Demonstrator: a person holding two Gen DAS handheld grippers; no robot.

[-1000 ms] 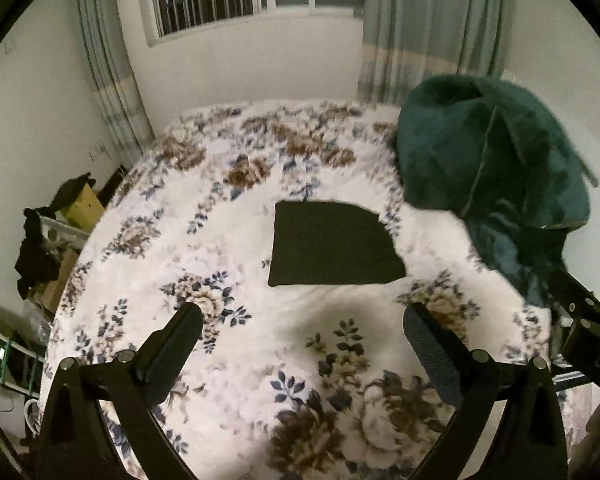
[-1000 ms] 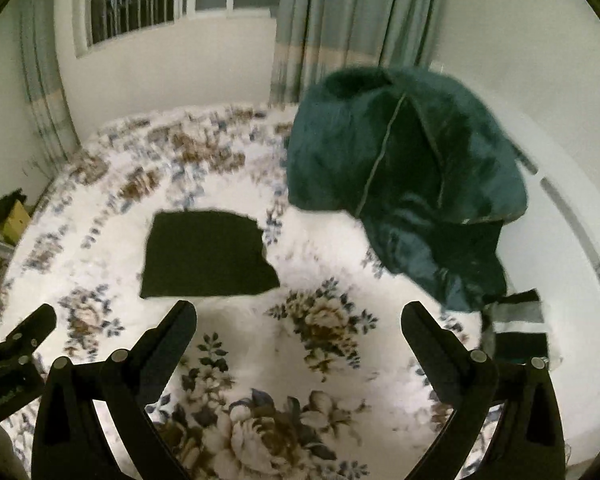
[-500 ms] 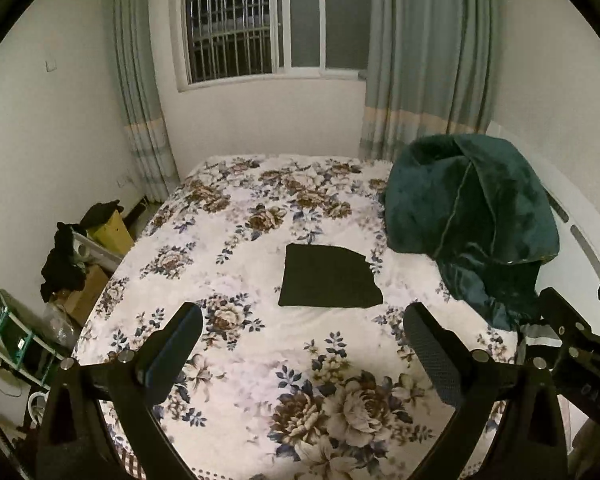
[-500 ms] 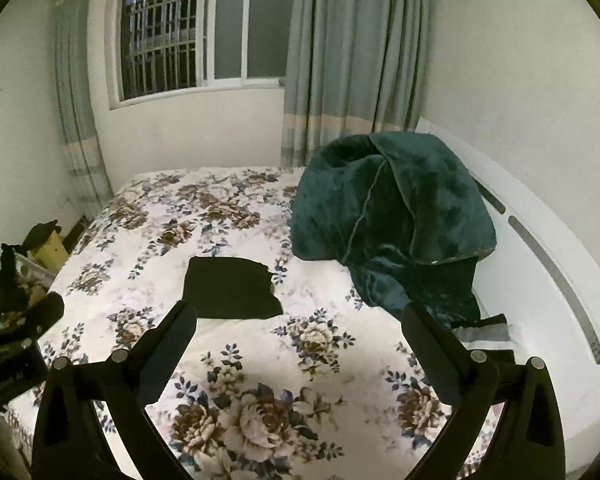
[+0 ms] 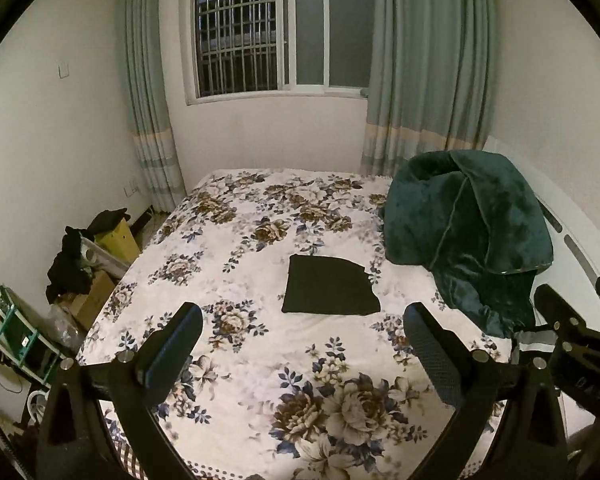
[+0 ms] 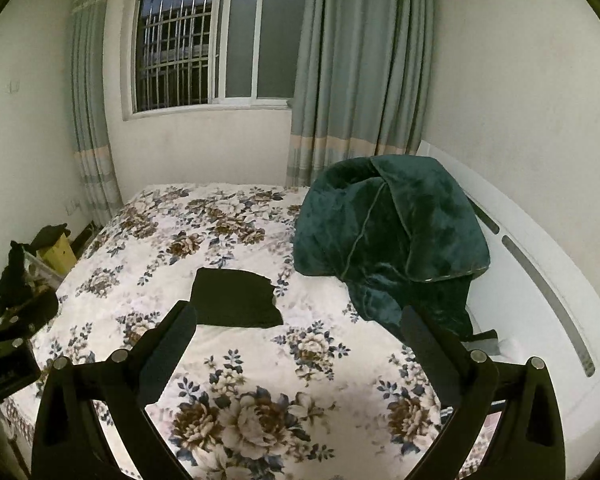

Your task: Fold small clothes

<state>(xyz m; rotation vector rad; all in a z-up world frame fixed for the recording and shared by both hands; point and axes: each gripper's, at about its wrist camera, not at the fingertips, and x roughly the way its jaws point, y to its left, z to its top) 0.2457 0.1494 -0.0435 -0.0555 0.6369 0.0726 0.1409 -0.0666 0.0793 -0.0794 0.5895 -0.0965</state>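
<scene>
A small black garment (image 5: 330, 291) (image 6: 235, 300) lies folded flat into a rough rectangle in the middle of the floral bedspread (image 5: 260, 360) (image 6: 292, 380). My left gripper (image 5: 302, 350) hangs open well back from it, above the near part of the bed, with nothing between its fingers. The right gripper (image 6: 296, 344) is open too and empty, held at a similar distance; its left finger overlaps the garment's near left corner in that view. Each gripper shows at the edge of the other's view.
A dark green plush blanket (image 5: 468, 232) (image 6: 388, 236) is heaped at the right by the white headboard (image 6: 540, 292). Boxes, dark clothes and a shelf (image 5: 80, 264) crowd the floor left of the bed. A barred window (image 5: 276, 32) and curtains stand behind.
Both grippers have drawn back and up from the bed; the black garment now looks smaller and farther away. The garment itself has not moved.
</scene>
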